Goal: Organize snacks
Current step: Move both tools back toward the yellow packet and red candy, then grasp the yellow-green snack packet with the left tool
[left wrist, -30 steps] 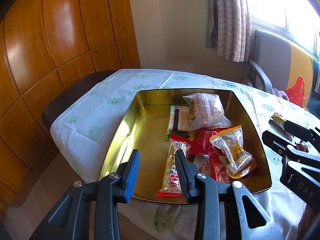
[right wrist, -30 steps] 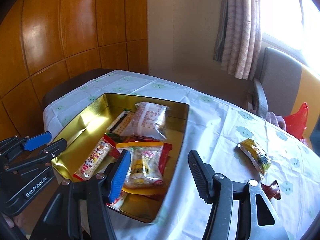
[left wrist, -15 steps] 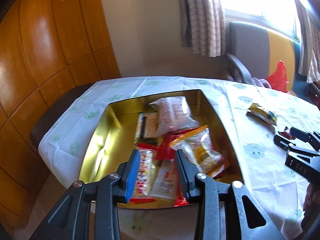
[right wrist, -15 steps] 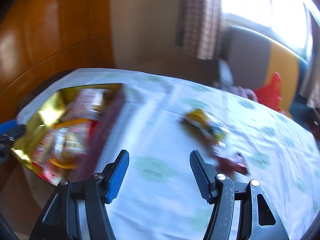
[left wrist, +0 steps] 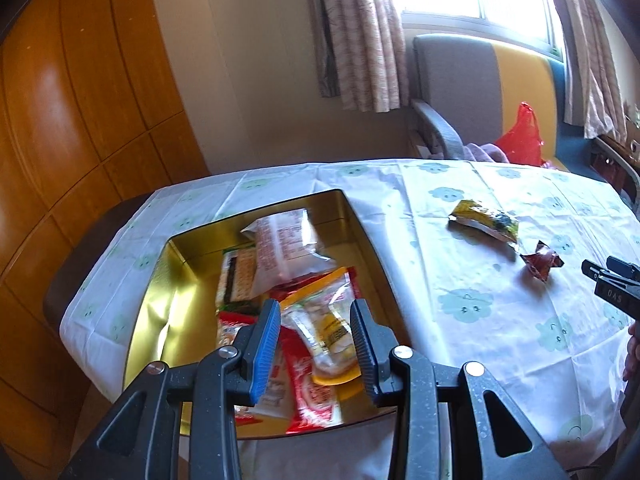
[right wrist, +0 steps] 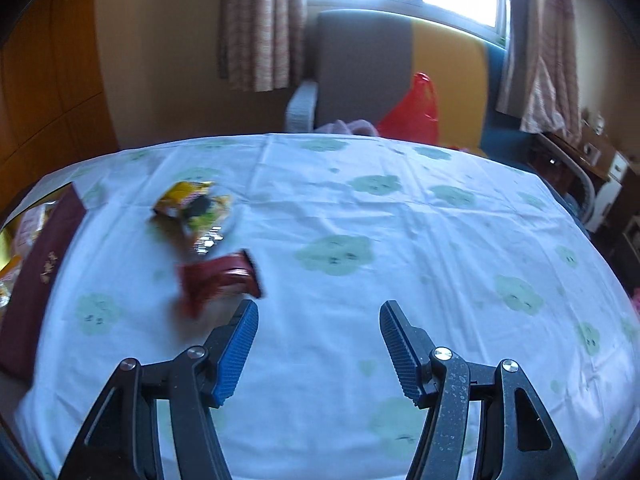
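Glossy gold metal tin (left wrist: 176, 280), crinkly plastic snack wrappers (left wrist: 484, 224), creased cloth tablecloth (right wrist: 400, 208)

A table (right wrist: 400, 208) covered with a white cloth printed with pale green clouds filled the lower half of both views. On it, at the left in the left wrist view, sat a gold tin (left wrist: 160, 280) with its dark red outer wall showing at the far left of the right wrist view. Right of the tin, on the cloth, lay a yellow packet (left wrist: 484, 224) and, just below it, a small red packet (left wrist: 540, 262).
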